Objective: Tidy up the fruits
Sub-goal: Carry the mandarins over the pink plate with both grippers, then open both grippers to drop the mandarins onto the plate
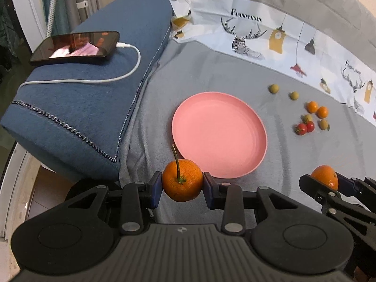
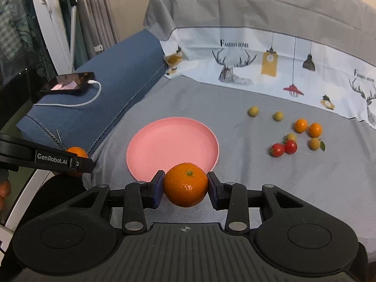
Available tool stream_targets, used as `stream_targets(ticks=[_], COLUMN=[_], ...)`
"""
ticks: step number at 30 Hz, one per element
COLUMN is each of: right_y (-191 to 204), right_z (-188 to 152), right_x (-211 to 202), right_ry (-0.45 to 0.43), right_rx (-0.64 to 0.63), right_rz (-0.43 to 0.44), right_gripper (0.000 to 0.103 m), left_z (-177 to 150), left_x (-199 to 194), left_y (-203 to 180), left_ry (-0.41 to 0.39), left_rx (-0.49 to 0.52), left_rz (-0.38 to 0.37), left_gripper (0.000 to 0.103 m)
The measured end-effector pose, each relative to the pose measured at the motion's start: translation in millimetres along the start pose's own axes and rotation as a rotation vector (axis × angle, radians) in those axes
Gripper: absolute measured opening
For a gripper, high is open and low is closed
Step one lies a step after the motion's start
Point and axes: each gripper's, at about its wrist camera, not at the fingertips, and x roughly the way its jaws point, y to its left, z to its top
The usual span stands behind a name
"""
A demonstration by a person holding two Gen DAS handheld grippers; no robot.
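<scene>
Mandarins are clamped in both grippers: stemmed mandarin [image 1: 182, 180] in left gripper [image 1: 182, 184], second mandarin [image 2: 185, 184] in right gripper [image 2: 185, 185]. Released carelessly, either could be rolled off the pink plate [image 1: 219, 134].

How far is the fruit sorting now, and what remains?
Done: nothing is on the pink plate yet. In hand: the left tool grips a stemmed tangerine, and the right tool grips a second tangerine, both near the plate's edge. Left: two red tomatoes, two small oranges and four yellow-green fruits lie on the grey sheet.
</scene>
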Motion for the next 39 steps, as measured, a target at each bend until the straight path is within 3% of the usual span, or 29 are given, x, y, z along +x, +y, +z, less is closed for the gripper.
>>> stream_targets(ticks=[12, 30, 31, 32, 34, 35, 37, 39], right_y=[-2, -3, -3, -4, -7, -9, -14, -17], right_z=[11, 21, 22, 23, 28, 31, 35, 36], right_x=[71, 149, 152, 152, 150, 146, 138, 125], right_ry=[0.078, 0.162, 0.163, 0.159, 0.138, 0.119, 0.097, 0.083], right_rx=[-0.011, -0.078, -0.077, -0.071, -0.061, -0.053, -0.042, -0.028], right_rz=[0.006, -0.020, -0.018, -0.014, -0.018, -0.035, -0.049, -0.057], right_gripper=[0.040, 0.040, 0.041, 0.041, 0.053, 0.057, 0.074, 0.079], left_z=[31, 58, 60, 62, 67, 68, 70, 69], left_x=[78, 153, 152, 150, 142, 138, 127, 119], left_y=[-16, -37, -35, -34, -29, -26, -17, -10], left_ry=[0.143, 0.182, 0.170, 0.152, 0.105, 0.069, 0.024, 0.030], left_rx=[0.029, 0.132, 0.131, 0.124, 0.104, 0.095, 0.075, 0.040], left_rz=[-0.017, 0.035, 0.027, 0.017, 0.031, 0.050, 0.012, -0.031], left_gripper=[0.040, 0.041, 0.047, 0.069, 0.094, 0.102, 0.103, 0.103])
